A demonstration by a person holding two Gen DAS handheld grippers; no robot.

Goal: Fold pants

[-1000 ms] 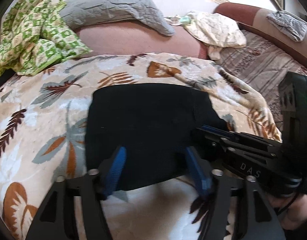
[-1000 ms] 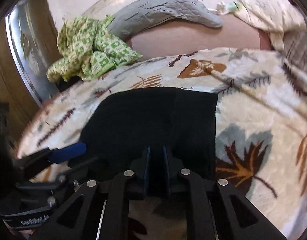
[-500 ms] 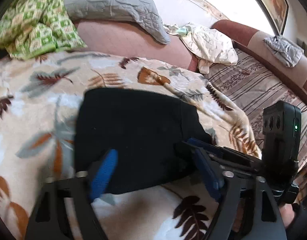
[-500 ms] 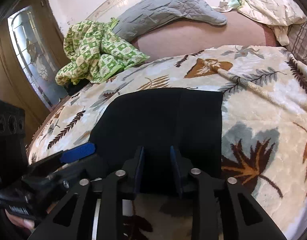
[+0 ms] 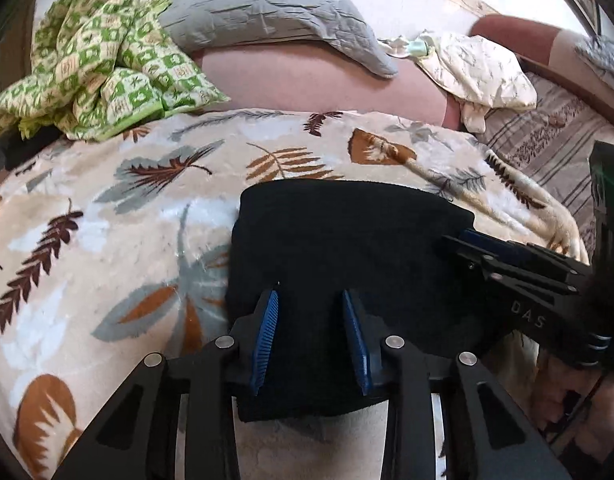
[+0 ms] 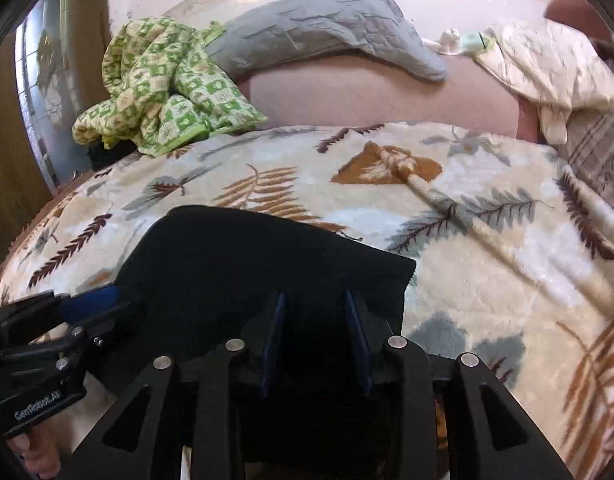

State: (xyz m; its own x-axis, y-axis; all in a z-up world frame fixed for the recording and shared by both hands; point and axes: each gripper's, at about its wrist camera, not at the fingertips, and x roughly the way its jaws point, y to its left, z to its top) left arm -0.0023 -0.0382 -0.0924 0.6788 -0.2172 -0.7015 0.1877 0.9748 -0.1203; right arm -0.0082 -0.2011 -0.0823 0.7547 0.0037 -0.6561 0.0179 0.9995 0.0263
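Black pants [image 5: 347, 232] lie folded into a thick rectangle on the leaf-patterned blanket [image 5: 107, 240]. My left gripper [image 5: 310, 294] hovers over their near left part. Its jaws are closing, with black cloth showing in the gap and the blue pads [image 5: 267, 332] apart from each other. My right gripper [image 6: 314, 296] is over the near right part of the pants [image 6: 247, 256], its jaws parted with cloth seen between them. Each gripper shows in the other's view: the right gripper [image 5: 467, 240] at the pants' right edge, the left gripper [image 6: 87, 304] at their left edge.
A green checked cloth [image 5: 95, 64] is heaped at the back left beside a grey pillow [image 5: 267, 12]. A cream cloth [image 5: 479, 68] lies at the back right above a striped sheet [image 5: 555, 148]. A mirrored wardrobe door [image 6: 39, 92] stands to the left of the bed.
The left jaws have narrowed over the pants. The right jaws, shut a second ago, have parted. Both grippers have shifted a little across the near edge of the pants.
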